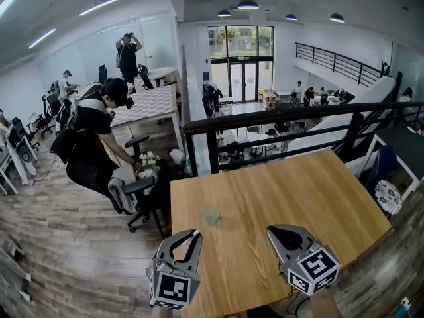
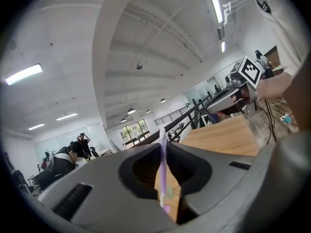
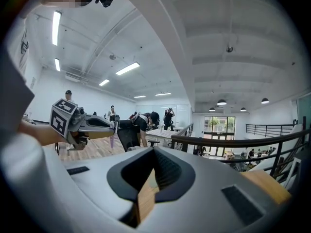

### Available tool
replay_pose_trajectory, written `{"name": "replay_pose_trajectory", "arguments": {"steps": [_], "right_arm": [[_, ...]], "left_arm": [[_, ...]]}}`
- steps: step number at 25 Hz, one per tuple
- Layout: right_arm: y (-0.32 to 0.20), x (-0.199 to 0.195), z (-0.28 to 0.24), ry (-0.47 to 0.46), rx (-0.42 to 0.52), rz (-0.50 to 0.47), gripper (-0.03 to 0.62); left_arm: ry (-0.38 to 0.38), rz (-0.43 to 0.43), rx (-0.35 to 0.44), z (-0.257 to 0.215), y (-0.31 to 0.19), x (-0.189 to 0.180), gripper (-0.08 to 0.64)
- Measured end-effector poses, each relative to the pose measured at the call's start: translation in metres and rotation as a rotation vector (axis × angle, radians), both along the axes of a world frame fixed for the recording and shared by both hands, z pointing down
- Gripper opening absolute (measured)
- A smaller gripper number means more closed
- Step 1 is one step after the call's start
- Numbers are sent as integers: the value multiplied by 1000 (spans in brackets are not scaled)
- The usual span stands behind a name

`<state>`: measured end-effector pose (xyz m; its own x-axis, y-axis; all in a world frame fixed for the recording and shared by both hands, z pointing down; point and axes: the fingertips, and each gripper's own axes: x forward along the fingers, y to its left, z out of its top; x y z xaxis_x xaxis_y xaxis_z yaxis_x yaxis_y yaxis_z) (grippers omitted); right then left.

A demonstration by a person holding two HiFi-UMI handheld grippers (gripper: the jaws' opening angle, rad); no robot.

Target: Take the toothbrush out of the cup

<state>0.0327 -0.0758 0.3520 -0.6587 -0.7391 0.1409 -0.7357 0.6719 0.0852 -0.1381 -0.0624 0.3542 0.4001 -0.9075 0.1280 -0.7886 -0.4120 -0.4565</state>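
Note:
A thin purple and white toothbrush stands upright between the jaws of my left gripper, which is shut on it. In the head view that gripper hovers over the near left part of the wooden table, just short of a pale green see-through cup. The right gripper view shows the brush's purple end hanging under the left gripper. My right gripper is held over the near middle of the table, to the right of the cup. Its jaws are shut with nothing between them.
A black railing runs behind the table's far edge, with a drop to a lower floor beyond. To the left, a person bends over office chairs on the wood floor. The table's left edge lies close to my left gripper.

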Motion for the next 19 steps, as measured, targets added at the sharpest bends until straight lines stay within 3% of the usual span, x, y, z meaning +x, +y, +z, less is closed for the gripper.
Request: {"name": "replay_pose_trajectory", "arguments": {"steps": [19], "right_arm": [[-5, -2, 12, 14, -20, -6, 18]], "left_arm": [[2, 4, -12, 5, -6, 2, 63]]}}
